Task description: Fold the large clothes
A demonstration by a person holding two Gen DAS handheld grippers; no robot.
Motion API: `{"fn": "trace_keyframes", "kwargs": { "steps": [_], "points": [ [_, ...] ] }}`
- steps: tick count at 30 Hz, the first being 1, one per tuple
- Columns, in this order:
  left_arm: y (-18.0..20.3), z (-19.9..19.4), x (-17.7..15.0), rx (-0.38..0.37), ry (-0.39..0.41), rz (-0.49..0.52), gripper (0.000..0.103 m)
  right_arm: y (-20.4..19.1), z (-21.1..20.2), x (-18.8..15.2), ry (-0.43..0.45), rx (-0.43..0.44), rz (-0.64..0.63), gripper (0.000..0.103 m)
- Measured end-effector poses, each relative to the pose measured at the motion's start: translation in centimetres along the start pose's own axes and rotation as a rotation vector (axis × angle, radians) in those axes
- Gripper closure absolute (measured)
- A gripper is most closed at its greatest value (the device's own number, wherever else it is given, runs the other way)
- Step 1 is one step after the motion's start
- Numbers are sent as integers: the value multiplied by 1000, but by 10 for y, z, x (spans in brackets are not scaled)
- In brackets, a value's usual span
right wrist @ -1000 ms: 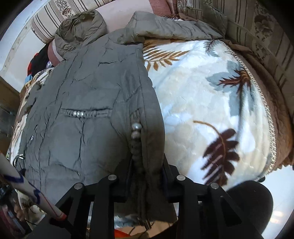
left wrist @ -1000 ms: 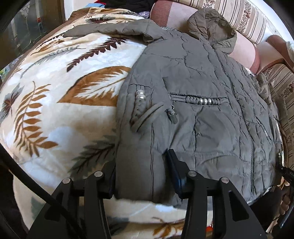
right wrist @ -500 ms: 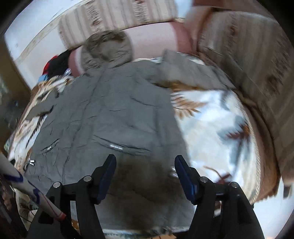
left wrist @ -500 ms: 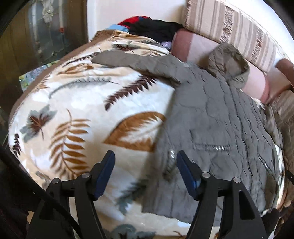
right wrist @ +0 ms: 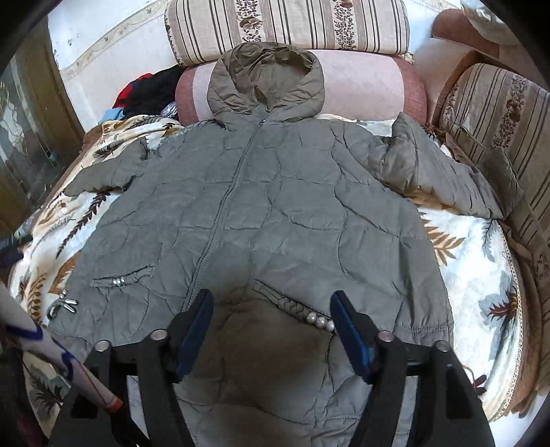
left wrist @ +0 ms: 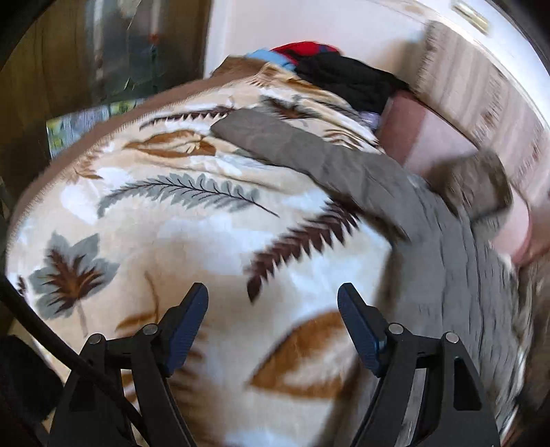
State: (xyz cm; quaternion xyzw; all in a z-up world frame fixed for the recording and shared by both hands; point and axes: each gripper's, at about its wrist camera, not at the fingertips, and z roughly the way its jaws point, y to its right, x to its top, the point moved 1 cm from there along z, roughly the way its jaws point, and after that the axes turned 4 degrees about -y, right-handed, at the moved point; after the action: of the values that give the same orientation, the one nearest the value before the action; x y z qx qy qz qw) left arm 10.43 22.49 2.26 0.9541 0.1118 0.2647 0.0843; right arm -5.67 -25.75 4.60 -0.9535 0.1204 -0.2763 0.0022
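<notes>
A grey quilted hooded jacket [right wrist: 275, 213] lies flat, front up and zipped, on a leaf-print blanket [right wrist: 474, 275], both sleeves spread out. My right gripper [right wrist: 271, 309] is open and empty, hovering above the jacket's lower hem near a pearl-trimmed pocket [right wrist: 309, 314]. In the left wrist view the jacket [left wrist: 447, 258] lies at the right, its left sleeve [left wrist: 302, 154] stretched over the blanket [left wrist: 172, 223]. My left gripper [left wrist: 273, 306] is open and empty above bare blanket, left of the jacket.
Striped cushions [right wrist: 288, 24] and a pink bolster [right wrist: 364, 82] line the sofa back. A pile of black, red and blue clothes [left wrist: 330, 72] lies at the far left corner. A wooden cabinet [left wrist: 68, 68] stands left of the sofa.
Both grippers let go of the jacket's lower corners, opened and pulled back and up. The left one swung left over the blanket; the right one now faces the whole jacket.
</notes>
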Motion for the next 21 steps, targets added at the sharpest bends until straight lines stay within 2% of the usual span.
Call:
{"fn": "trace_keyframes", "kwargs": {
  "steps": [4, 6, 13, 21],
  "points": [
    [-15, 40, 39, -40, -62, -117, 26, 5, 9, -5, -24, -27, 6, 24],
    [-14, 58, 60, -76, -86, -135, 26, 10, 16, -5, -41, -34, 20, 24],
    [-22, 116, 139, -136, -74, -253, 26, 20, 39, 0, -78, -35, 65, 24],
    [-55, 193, 188, -230, -111, -407, 26, 18, 70, 9, -123, -62, 88, 24]
  ]
}}
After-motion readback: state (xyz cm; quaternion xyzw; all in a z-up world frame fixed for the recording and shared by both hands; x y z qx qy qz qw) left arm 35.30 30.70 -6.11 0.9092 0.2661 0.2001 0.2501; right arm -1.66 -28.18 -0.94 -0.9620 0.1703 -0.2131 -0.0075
